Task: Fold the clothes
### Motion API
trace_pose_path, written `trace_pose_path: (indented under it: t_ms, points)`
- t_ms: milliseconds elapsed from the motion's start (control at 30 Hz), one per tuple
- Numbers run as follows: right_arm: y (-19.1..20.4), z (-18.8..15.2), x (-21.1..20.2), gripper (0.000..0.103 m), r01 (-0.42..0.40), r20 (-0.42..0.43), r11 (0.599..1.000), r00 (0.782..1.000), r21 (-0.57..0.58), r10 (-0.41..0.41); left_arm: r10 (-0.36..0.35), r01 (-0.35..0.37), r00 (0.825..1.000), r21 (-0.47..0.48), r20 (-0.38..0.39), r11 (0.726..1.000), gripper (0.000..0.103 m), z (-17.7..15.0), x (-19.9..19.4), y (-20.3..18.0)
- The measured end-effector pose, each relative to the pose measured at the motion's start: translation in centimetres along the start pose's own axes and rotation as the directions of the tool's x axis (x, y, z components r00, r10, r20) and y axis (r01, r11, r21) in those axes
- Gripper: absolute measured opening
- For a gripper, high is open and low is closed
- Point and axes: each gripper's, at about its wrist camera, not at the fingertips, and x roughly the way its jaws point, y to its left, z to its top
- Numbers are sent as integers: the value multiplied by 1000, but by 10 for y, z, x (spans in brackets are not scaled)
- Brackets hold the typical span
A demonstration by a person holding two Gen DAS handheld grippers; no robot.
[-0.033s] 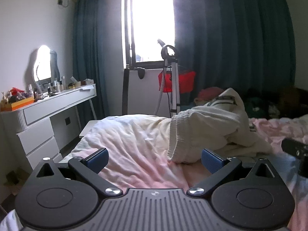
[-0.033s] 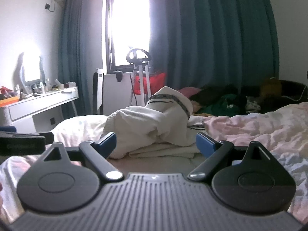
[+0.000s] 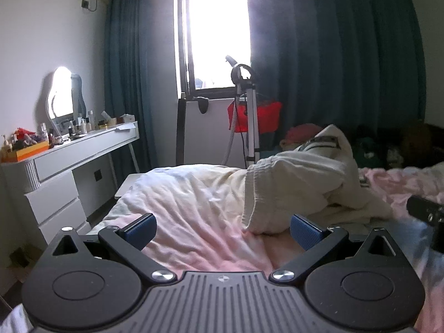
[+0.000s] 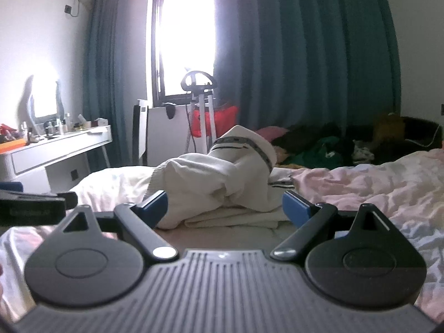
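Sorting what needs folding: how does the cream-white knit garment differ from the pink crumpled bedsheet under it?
The cream-white knit garment is bunched in a raised heap; the pink crumpled bedsheet lies spread out and low. The garment looks thick, with a ribbed hem and a dark striped band; the bedsheet looks thin and plain. Both are wrinkled and unfolded, and neither open gripper, left or right, holds either.

left wrist: low over bed [image 3: 194, 211], faces window [image 3: 219, 33] | right wrist: same heading, further right | shared: garment [image 3: 299, 183] [image 4: 222, 183] close ahead

The left gripper [image 3: 223, 229] is held wide apart over the pink bedding [image 3: 194, 216]; a crumpled white garment [image 3: 299, 183] is seen at one o'clock, nothing gripped.
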Motion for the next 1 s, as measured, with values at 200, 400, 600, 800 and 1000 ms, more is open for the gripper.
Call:
trace_pose_path:
  t_ms: [200,400,600,800,1000]
  points:
    - [3,-2,-4,91,-5,11,1000,1000,3,5,18,-19,1000,48,18,999,103,-4,-8,-5]
    - [17,-5,-14,91,13,33,998,999,-55,-11,1,-1,1000,35,-7,999,103,-4,-5,-2]
    - [11,-3,-10,91,10,29,999,1000,-52,-9,-5,5,1000,37,-13,999,103,-5,-5,-3]
    - [8,-3,-8,91,11,24,999,1000,-43,-9,-14,14,1000,29,-13,999,103,-7,-5,-2]
    - [7,-3,-6,91,8,15,999,1000,-39,-8,-14,14,1000,32,-19,999,103,-7,-4,-3]
